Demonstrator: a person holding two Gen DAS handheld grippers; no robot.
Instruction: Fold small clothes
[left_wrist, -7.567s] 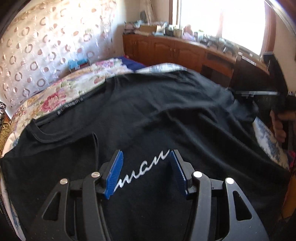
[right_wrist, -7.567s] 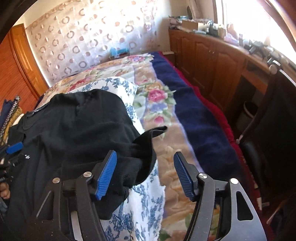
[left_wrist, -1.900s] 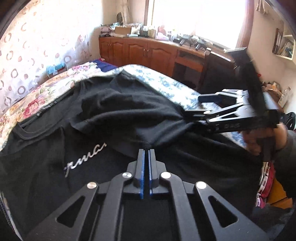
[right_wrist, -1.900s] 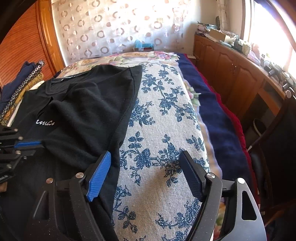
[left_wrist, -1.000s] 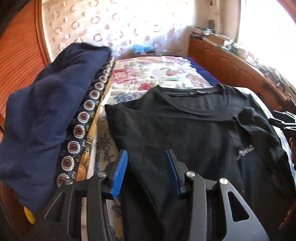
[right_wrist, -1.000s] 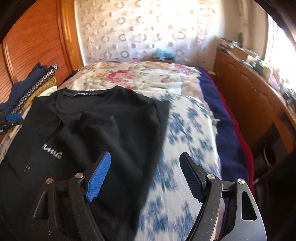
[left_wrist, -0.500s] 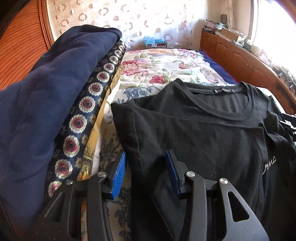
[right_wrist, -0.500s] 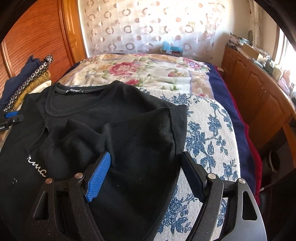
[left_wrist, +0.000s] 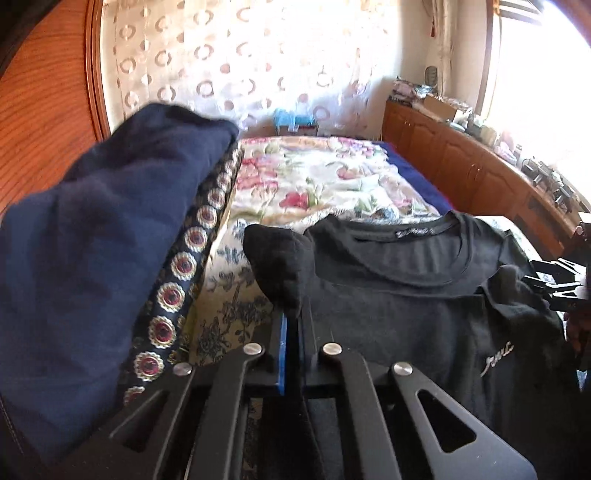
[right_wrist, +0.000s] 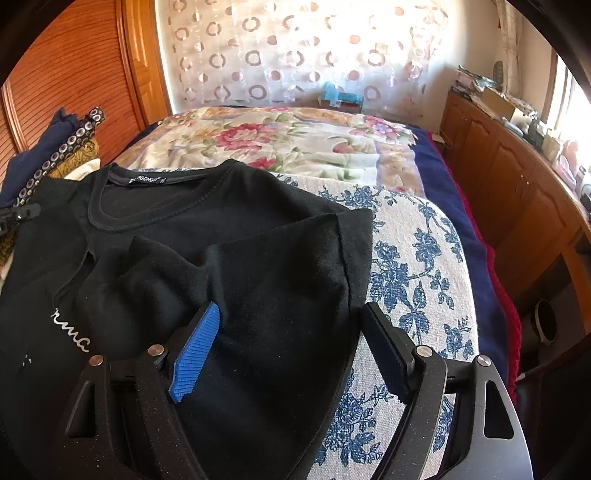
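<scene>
Left gripper (left_wrist: 293, 325): jaws clenched on the left sleeve (left_wrist: 277, 258) of the black T-shirt (left_wrist: 424, 306), sleeve bunched and standing up above the fingertips, probably lifted so it can be carried inward over the chest. Right gripper (right_wrist: 288, 347): jaws released and wide, hovering low over the already turned-in right sleeve (right_wrist: 280, 266), cloth lying between and under both blue pads (right_wrist: 195, 347), none of it pinched; likely poised to steady that fold. Shirt face up on the blue-flowered cover (right_wrist: 413, 258) of the bed, collar label away from the jaws, white script (right_wrist: 70, 332) on the chest partly hidden. Just beside the left sleeve, stacked navy fabric (left_wrist: 92, 258) with medallion trim; floral quilt (right_wrist: 280, 140) beyond.
</scene>
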